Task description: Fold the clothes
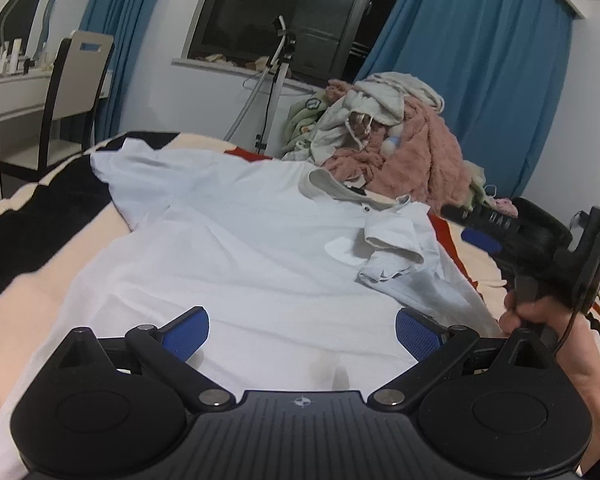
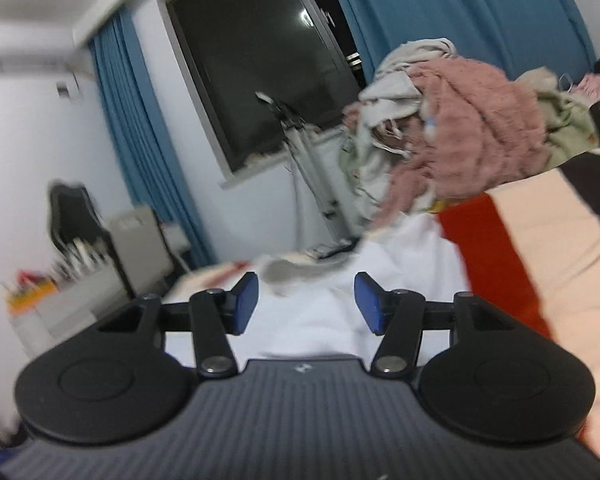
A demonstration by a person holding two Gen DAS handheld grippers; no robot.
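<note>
A white polo shirt (image 1: 240,240) lies spread front-up on the bed, collar (image 1: 332,188) at the far end. Its right sleeve (image 1: 392,252) is crumpled inward over the chest. My left gripper (image 1: 302,332) hovers low over the shirt's lower part, blue pads wide apart and nothing between them. My right gripper (image 1: 466,226), held by a hand (image 1: 540,320), is raised beside the shirt's right shoulder. In the blurred right wrist view the right gripper (image 2: 306,300) stands open above the shirt (image 2: 400,280), gripping no cloth.
A pile of unfolded clothes with a pink fluffy garment (image 1: 412,148) sits at the bed's far end. The striped blanket (image 1: 32,280) covers the bed. A chair (image 1: 76,92) and desk (image 1: 12,96) stand to the left, a tripod (image 1: 276,80) by the window.
</note>
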